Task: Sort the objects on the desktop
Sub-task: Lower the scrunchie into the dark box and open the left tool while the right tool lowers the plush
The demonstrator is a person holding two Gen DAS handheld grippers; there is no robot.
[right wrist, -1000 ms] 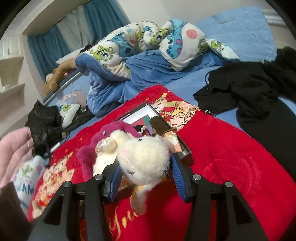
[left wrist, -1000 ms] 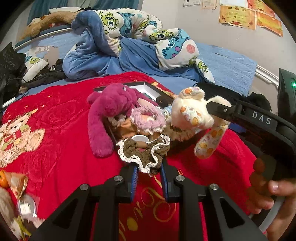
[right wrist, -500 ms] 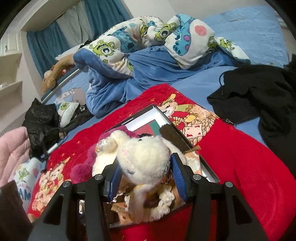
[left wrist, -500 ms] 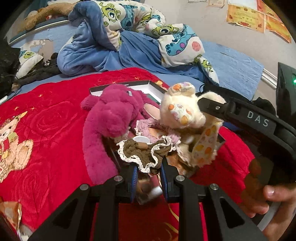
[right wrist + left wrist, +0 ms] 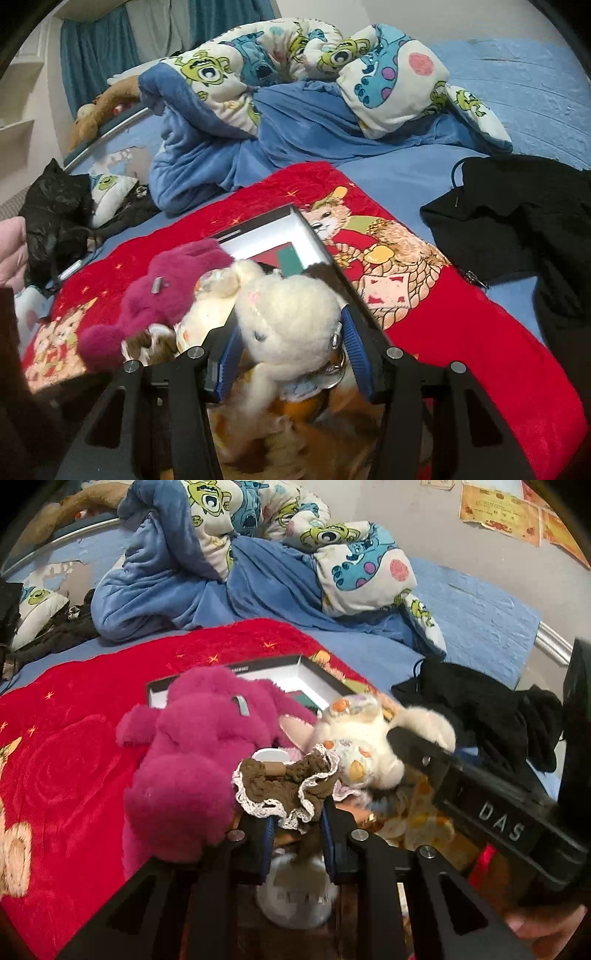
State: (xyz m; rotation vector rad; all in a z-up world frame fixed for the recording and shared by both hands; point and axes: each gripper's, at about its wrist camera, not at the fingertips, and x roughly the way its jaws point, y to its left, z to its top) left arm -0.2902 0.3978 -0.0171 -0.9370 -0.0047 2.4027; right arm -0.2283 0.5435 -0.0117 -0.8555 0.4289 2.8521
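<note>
Cream plush (image 5: 288, 325) clamped; brown scrunchie (image 5: 284, 786) pinched.

"DAS" in white letters on right tongs (image 5: 391, 738) black arm.

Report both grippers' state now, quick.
Left gripper: shut on the brown lace-trimmed cloth.
Right gripper: shut on the cream plush toy.

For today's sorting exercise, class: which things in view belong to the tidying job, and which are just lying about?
Belonging to the job:
- fluffy cream plush toy, clamped in the right hand-held gripper
- brown lace-edged fabric piece, clamped in the left hand-held gripper
- magenta plush toy
- shallow black-rimmed box

Lying about:
- blue monster-print quilt
- black garment
</note>
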